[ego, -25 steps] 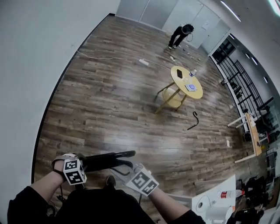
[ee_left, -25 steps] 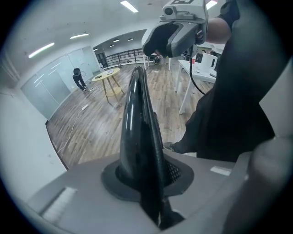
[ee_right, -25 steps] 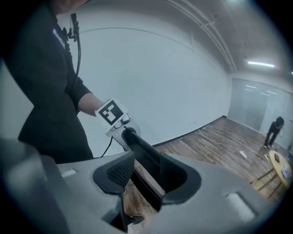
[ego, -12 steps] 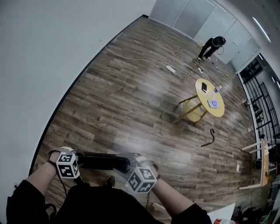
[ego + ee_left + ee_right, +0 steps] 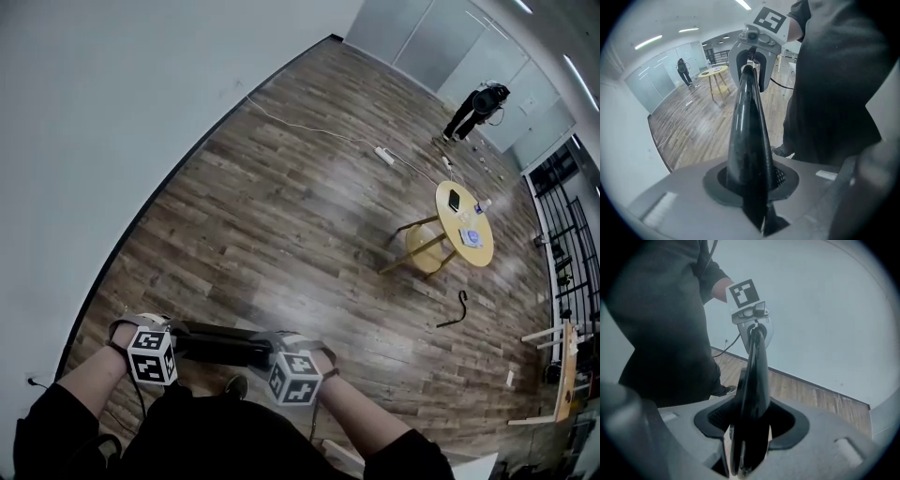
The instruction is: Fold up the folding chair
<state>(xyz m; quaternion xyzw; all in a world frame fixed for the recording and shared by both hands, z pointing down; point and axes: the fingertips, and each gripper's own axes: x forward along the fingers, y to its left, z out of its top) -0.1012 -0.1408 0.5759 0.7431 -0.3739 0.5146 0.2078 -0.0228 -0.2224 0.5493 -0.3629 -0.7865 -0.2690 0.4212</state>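
The black folding chair lies as one flat dark bar in front of me, low in the head view, with a gripper at each end. My left gripper is shut on its left end. The left gripper view shows the chair's glossy black edge running out of the jaws to the right gripper. My right gripper grips the other end. Its jaws have just been opening a little, and the chair's edge still fills the slot between them, reaching up to the left gripper.
A white wall runs along the left. On the wooden floor stand a round yellow table, a power strip with its cable and a small black hook-shaped thing. A person bends over far back. My shoe is under the chair.
The chair's two separate bars have come together into one. My right gripper has sunk and rolled, its marker cube now level with the left one. The left gripper has stayed put.
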